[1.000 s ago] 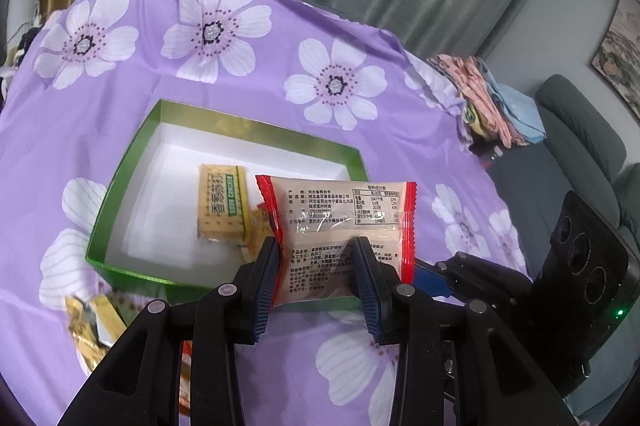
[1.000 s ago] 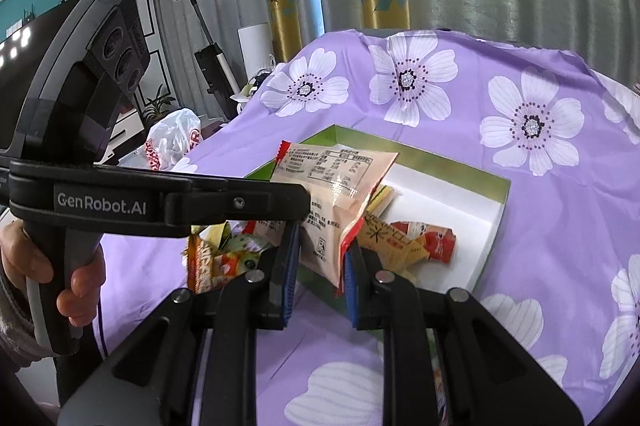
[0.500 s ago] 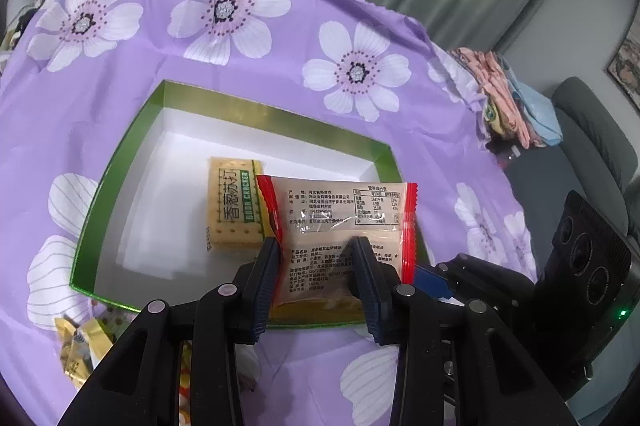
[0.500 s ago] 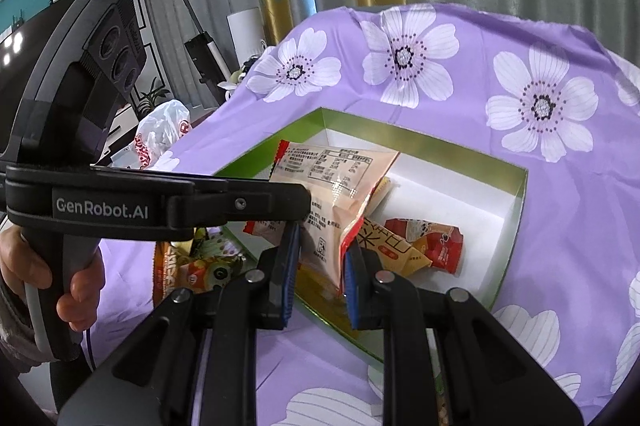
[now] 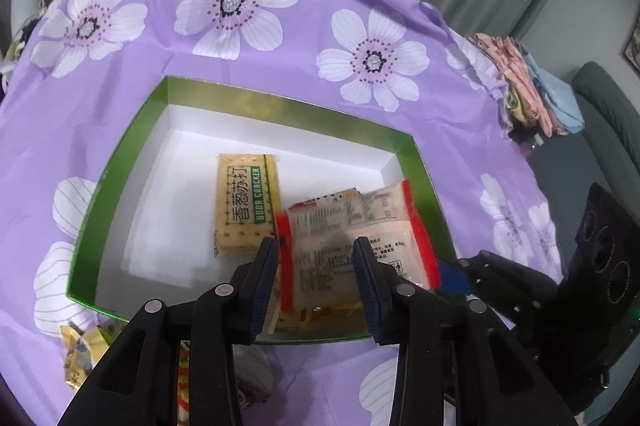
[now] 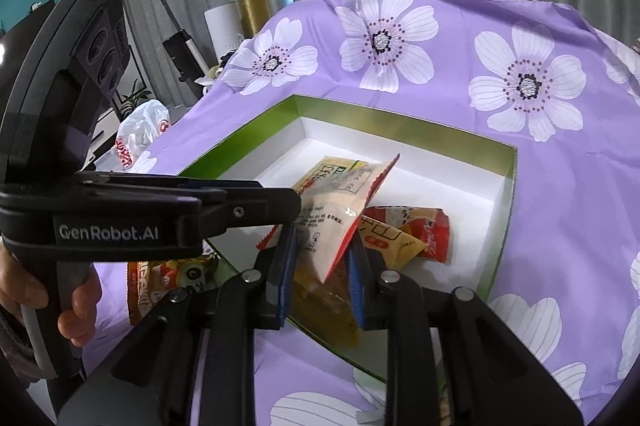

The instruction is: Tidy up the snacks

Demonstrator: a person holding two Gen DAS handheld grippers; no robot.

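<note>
A red-edged clear snack packet [image 5: 352, 238] drops into the green-rimmed white box [image 5: 280, 104], blurred and free between the open fingers of my left gripper [image 5: 316, 258]. In the right wrist view the same packet [image 6: 340, 202] tilts over the box [image 6: 400, 122], in front of my open right gripper [image 6: 322, 266]. A soda cracker pack [image 5: 245, 202] lies flat in the box. Orange and red snack packs [image 6: 404, 236] lie in the box's near corner.
Loose snack packets lie on the purple flowered cloth outside the box [image 5: 80, 350], [image 6: 168, 282]. Folded cloths [image 5: 532, 94] sit at the table's right edge. A white plastic bag [image 6: 140, 134] and a vacuum stand beyond the left edge.
Both grippers moved forward over the box and opened. The red-edged packet left their grip and falls into the box, tilting.
</note>
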